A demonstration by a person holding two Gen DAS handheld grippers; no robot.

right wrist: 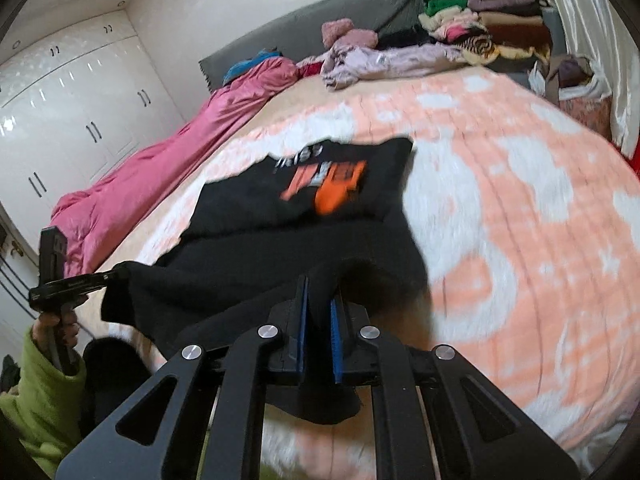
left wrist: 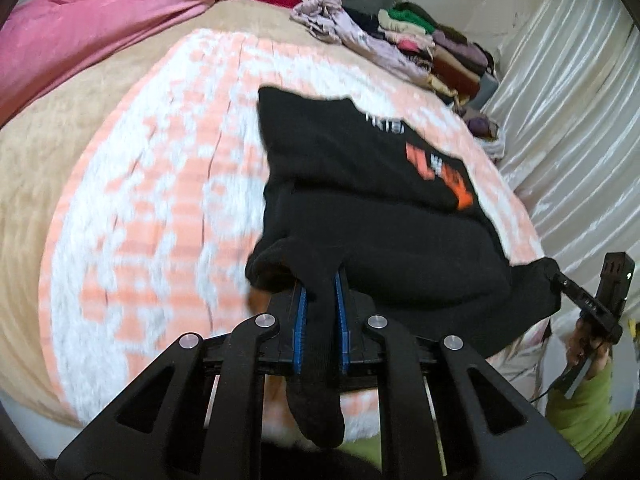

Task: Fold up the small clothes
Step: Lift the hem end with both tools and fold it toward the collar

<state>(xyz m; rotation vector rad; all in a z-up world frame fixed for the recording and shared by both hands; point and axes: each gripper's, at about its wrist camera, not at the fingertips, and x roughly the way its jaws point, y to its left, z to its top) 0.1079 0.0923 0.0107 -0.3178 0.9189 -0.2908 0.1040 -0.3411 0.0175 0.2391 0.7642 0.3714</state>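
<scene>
A small black garment (left wrist: pixel 360 184) with an orange and white print lies on the bed, its near edge lifted. It also shows in the right wrist view (right wrist: pixel 280 208). My left gripper (left wrist: pixel 321 280) is shut on one near corner of the black garment, cloth hanging down between its blue pads. My right gripper (right wrist: pixel 318 290) is shut on the other near corner. Each gripper shows in the other's view, the right one (left wrist: pixel 560 280) at the far right, the left one (right wrist: pixel 104 278) at the far left, both pinching the cloth edge.
The bed has a peach and white blanket (left wrist: pixel 160 200). A pink quilt (left wrist: pixel 100 28) lies along its far left side. A pile of folded and loose clothes (right wrist: pixel 460 36) sits by the grey headboard (right wrist: pixel 320 20). White curtains (left wrist: pixel 580 100) hang on the right, white wardrobes (right wrist: pixel 60 100) stand on the left.
</scene>
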